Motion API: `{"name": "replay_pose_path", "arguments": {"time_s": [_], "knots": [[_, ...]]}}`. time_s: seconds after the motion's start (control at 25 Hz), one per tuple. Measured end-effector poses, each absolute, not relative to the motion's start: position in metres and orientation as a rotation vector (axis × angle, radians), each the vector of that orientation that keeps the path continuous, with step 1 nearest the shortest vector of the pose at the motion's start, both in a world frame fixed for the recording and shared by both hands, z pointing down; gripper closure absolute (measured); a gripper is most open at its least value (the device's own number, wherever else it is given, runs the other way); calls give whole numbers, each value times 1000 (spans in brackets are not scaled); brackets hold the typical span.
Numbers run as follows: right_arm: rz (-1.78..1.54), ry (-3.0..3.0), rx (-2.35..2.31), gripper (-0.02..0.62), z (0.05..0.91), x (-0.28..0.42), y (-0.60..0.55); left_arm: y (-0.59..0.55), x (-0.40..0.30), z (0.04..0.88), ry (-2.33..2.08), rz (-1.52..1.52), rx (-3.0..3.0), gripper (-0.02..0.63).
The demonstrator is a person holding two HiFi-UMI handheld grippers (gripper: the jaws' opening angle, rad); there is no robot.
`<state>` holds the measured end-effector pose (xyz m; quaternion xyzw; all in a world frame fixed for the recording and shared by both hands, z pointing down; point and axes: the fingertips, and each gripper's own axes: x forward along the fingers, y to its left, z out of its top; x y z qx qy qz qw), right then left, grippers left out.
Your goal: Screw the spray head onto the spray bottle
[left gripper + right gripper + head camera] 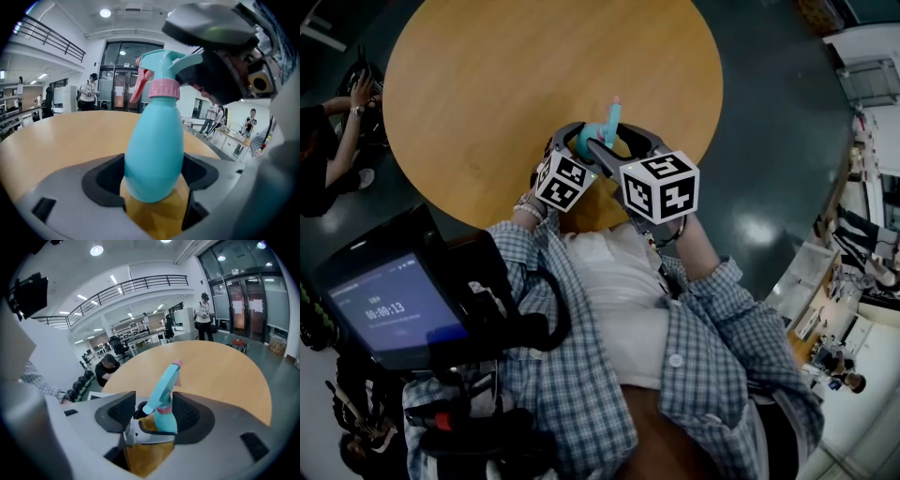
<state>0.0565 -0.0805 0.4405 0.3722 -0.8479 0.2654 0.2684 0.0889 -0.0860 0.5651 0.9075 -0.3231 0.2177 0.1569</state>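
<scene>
Setting: round wooden tabletop (506, 94) in a large hall with glass doors (123, 77).
Spray bottle (154, 150): teal, upright, over the near part of the tabletop.
Left tongs (154, 174): closed on the spray bottle's lower body, pads against both its sides.
Spray head (165, 380): teal with a pink collar (164, 89), seated on the bottle's neck.
Right tongs (157, 411): wide apart, with the spray head between them and both pads clear of it.
</scene>
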Motion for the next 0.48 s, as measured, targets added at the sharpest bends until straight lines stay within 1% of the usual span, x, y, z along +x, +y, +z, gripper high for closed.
{"name": "replay_pose_path", "arguments": {"time_s": [0.12,0.2,0.24,0.32,0.4,0.48], "knots": [[696,-2369,935,374,422,64,-76,-85,89,566,-922,623,2598,225],[569,-2417,871,374,404,73,-75,-84,89,565,-919,624,2600,225],[448,-2431,825,374,394,77,-76,-84,89,565,-916,625,2602,225],[76,-2400,684,374,377,82,-78,-84,89,565,-913,625,2606,225],[-354,-2256,490,374,371,87,-79,-84,89,564,-913,625,2608,225],[-683,-2080,289,374,371,88,-80,-84,89,563,-912,625,2608,225]]}}
